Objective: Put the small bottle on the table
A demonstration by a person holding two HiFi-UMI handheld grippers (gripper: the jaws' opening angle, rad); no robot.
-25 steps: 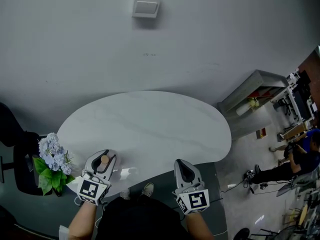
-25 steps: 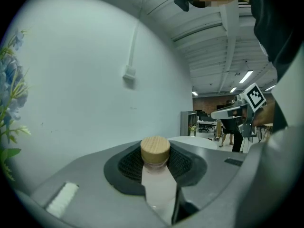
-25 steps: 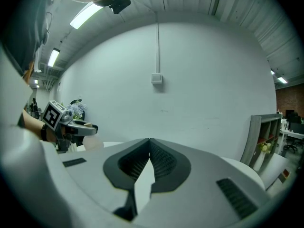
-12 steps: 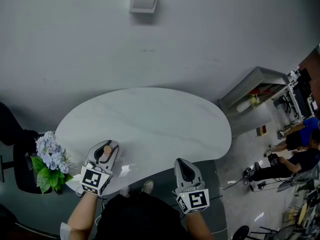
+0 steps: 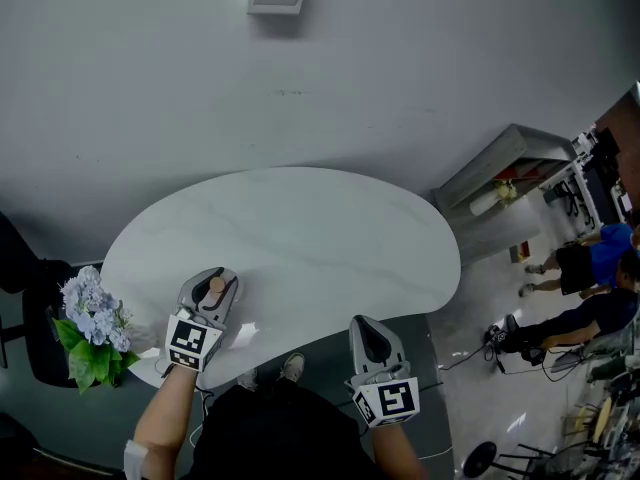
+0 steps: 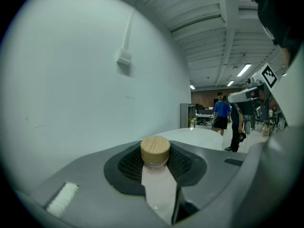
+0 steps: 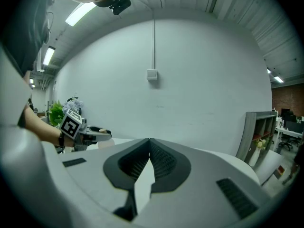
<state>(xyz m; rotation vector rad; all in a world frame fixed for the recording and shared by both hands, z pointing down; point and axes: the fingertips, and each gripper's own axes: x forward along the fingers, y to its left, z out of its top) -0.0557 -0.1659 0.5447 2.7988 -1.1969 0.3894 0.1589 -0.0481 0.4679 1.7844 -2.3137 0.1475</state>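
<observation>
Jaws on left gripper [image 5: 214,281] pinched small bottle [image 6: 156,182] below its tan cap [image 6: 155,149], over near-left part of table [image 5: 310,228]; right gripper [image 5: 365,326] jaws pressed together, empty, off its near edge.

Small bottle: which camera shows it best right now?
The left gripper view: the small bottle fills the centre, tan cap up, gripped by the left claw. The head view shows only its cap from above; the right gripper view barely shows it.
</observation>
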